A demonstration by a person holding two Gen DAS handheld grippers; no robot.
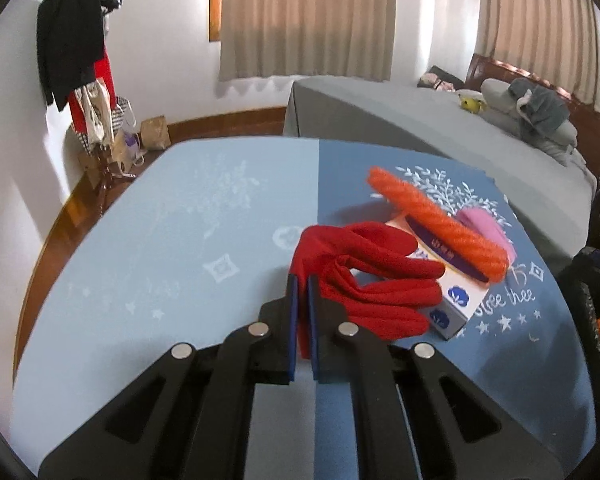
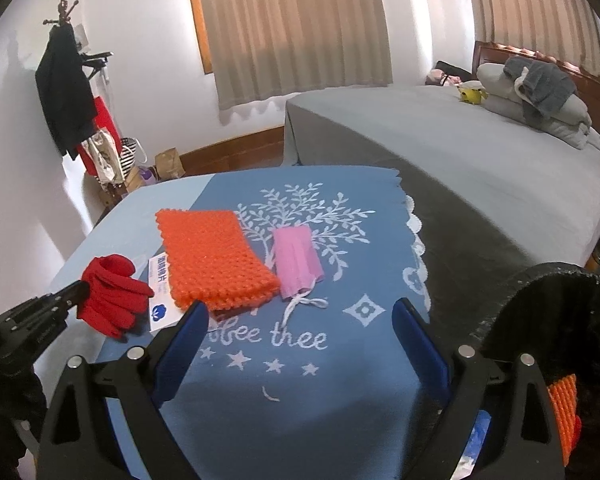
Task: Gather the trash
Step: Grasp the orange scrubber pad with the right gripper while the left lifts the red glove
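My left gripper point(image 1: 302, 280) is shut on a red glove point(image 1: 372, 280), lifted slightly above the blue tablecloth point(image 1: 180, 240). From the right wrist view the red glove point(image 2: 114, 294) hangs from the left gripper point(image 2: 80, 290) at the table's left side. An orange knitted cloth point(image 2: 214, 258) rests over a white box point(image 2: 162, 302), with a pink face mask point(image 2: 298, 264) beside it. My right gripper point(image 2: 300, 320) is open above the cloth's lettering, nothing between its fingers. A black bin point(image 2: 560, 320) stands at the right, holding orange knit.
A grey bed point(image 2: 460, 152) lies behind the table. A coat rack point(image 2: 66, 80) with clothes and bags stands by the left wall. A small white scrap point(image 2: 270, 394) lies on the tablecloth point(image 2: 340, 380) near me.
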